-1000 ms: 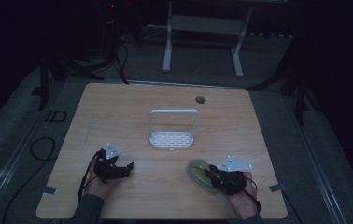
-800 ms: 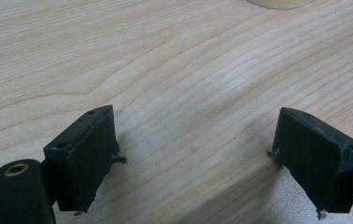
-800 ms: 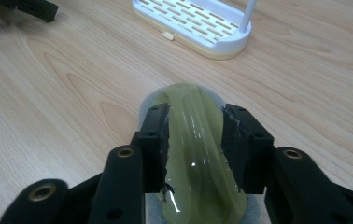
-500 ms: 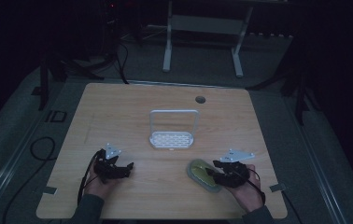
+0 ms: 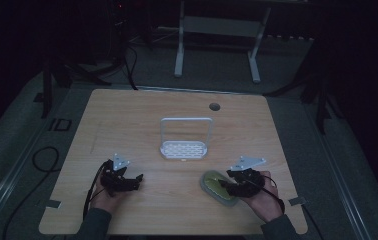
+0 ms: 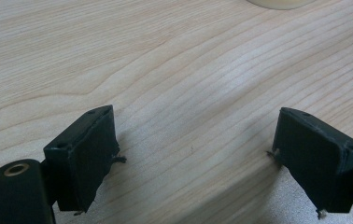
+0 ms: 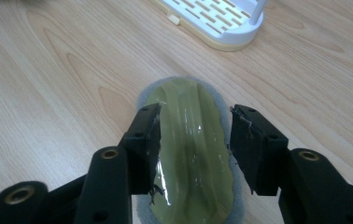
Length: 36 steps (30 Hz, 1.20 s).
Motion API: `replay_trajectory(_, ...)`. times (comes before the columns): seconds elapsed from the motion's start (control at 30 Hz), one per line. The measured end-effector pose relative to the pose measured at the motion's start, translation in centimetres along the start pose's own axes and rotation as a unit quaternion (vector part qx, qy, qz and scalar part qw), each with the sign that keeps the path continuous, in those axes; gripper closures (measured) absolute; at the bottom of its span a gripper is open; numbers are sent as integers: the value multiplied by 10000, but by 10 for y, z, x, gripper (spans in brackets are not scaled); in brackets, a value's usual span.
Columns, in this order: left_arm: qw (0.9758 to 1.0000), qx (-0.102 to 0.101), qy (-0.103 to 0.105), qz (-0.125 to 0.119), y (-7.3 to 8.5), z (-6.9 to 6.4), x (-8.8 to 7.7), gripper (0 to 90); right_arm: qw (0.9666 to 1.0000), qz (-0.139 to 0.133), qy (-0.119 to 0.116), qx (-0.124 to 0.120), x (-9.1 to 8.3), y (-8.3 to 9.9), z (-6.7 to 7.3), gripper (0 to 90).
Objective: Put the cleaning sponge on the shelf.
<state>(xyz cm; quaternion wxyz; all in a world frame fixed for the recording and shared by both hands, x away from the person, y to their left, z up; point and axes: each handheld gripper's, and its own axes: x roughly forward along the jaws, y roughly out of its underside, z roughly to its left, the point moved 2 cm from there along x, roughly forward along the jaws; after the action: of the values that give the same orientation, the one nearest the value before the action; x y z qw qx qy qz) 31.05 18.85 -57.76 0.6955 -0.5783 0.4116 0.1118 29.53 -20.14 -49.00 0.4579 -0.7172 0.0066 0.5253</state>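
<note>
A green oval sponge (image 5: 214, 184) on a grey pad lies flat on the wooden table (image 5: 142, 120), front right. My right gripper (image 5: 229, 186) reaches over it from the right. In the right gripper view the two black jaws press against both long sides of the sponge (image 7: 188, 140), so the right gripper (image 7: 194, 126) is shut on it. My left gripper (image 5: 134, 181) rests at the front left, jaws wide apart. Between them, in the left gripper view, the left gripper (image 6: 195, 135) holds nothing but bare wood.
A white slotted rack (image 5: 184, 149) with an upright wire handle stands mid-table; its base (image 7: 212, 18) lies just beyond the sponge. A round hole (image 5: 214, 106) sits near the table's far edge. A pale rounded edge (image 6: 277, 3) shows ahead of the left gripper.
The right hand has shifted and turned slightly over the sponge, which stays on the table. The left gripper has not moved.
</note>
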Motion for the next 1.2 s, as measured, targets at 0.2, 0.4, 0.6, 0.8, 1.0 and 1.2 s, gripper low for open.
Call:
replay_trajectory(0.2, 10000, -1, 1, 0, 0, 0, 0, 138, 9998, 177, -40, -129, 1, -6, -2, 514)
replay_trajectory(0.4, 10000, 1, 1, 2, 0, 0, 0, 138, 9993, 294, -15, -240, 0, -10, -1, 516)
replay_trajectory(0.6, 10000, 1, 1, 1, 0, 0, 0, 138, 9978, 544, -61, -379, -1, -18, -2, 522)
replay_trajectory(0.8, 10000, -1, -1, 0, 0, 0, 0, 138, 9961, 719, -46, -518, 0, -24, -2, 521)
replay_trajectory(1.0, 10000, -3, 4, 6, 0, 0, 0, 138, 9950, 871, -120, -483, 2, -30, -6, 519)
replay_trajectory(1.2, 10000, -2, 2, 3, 0, 0, 0, 138, 9936, 997, -147, -519, 4, -34, -10, 519)
